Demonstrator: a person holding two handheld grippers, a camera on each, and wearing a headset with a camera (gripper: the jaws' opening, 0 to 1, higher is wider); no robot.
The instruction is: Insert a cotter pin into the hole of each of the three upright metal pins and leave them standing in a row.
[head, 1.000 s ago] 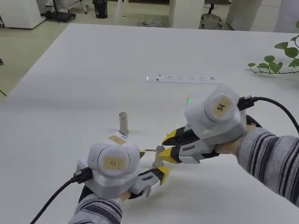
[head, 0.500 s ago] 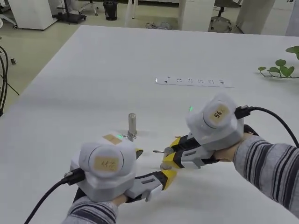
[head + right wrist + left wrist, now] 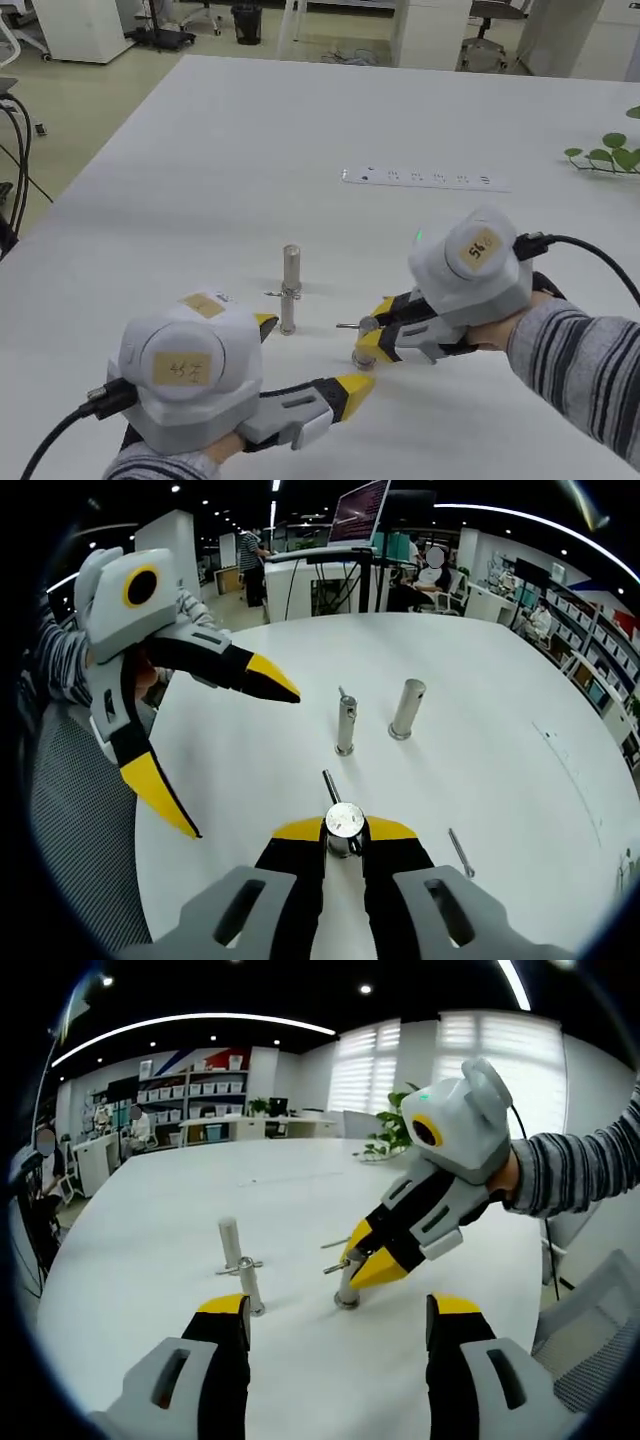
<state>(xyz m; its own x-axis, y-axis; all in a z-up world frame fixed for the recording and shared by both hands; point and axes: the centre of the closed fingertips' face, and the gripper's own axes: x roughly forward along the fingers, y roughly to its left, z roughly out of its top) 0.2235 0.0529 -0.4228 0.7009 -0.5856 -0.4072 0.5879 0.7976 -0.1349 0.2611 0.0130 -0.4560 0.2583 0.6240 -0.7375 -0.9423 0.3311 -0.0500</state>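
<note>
Cotter pin [image 3: 346,325] is seen jutting from one side of the nearest metal pin [image 3: 346,1292], which is clamped just below its head between the closed jaws of the right gripper [image 3: 372,330] and is stood on the white table [image 3: 200,150]. Its seating is judged to be only partial, so it could be shaken loose if the grip is released abruptly, and the metal pin itself could be tipped off its narrow base by the same release. Near it, on the person's left, a second pin [image 3: 288,316] is shown upright with its own cotter [image 3: 275,294] crossed through the top, and a third pin [image 3: 291,262] is stood just behind that one with no cotter seen in it; either could be knocked over by a careless sweep of the left gripper [image 3: 314,352], which is held wide open and empty on the person's side of them. A spare cotter pin [image 3: 460,852] is seen lying flat on the table beside the right gripper
</note>
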